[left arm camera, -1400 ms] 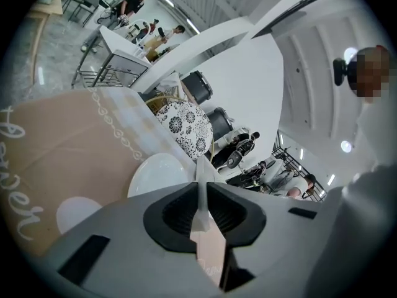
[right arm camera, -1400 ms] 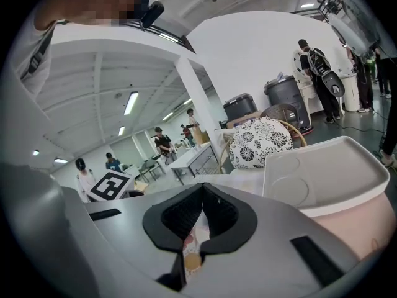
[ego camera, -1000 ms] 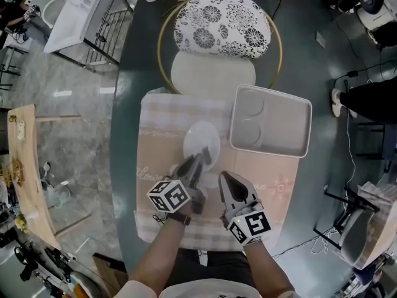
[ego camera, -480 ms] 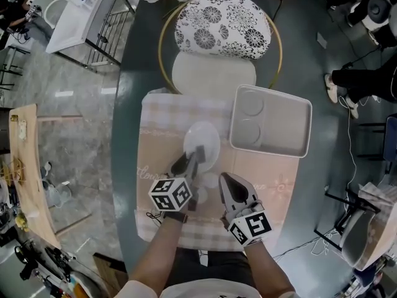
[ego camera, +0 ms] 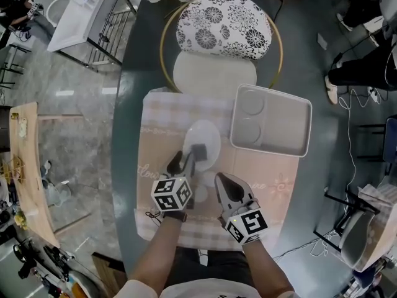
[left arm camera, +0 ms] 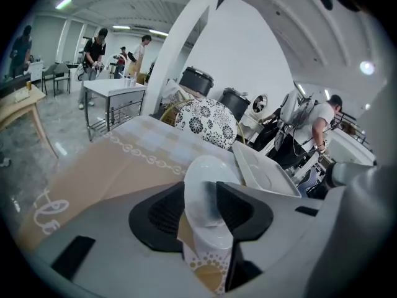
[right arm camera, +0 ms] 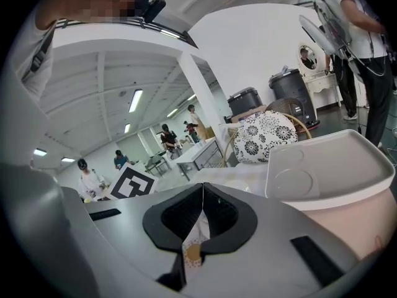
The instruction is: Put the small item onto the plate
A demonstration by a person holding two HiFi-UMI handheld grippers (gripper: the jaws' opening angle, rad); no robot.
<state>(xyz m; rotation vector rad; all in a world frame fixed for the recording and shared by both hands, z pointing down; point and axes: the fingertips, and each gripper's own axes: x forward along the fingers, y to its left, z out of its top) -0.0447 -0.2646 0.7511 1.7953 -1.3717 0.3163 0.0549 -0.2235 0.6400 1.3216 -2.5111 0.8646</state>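
The small white dish [ego camera: 203, 138] has its near rim between your left gripper's [ego camera: 187, 157] jaws, which have just opened wide and are not clamping it. Your right gripper's [ego camera: 221, 180] jaws are together and empty.

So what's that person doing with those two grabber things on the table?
A person holds a gripper in each hand over a checked mat. The left gripper is at the near edge of the white plate, and its jaws have just been opening. Only the plate shows in the gap, and I can't make out the small item. The right gripper hovers beside it, shut and empty. A white tray sits further right.
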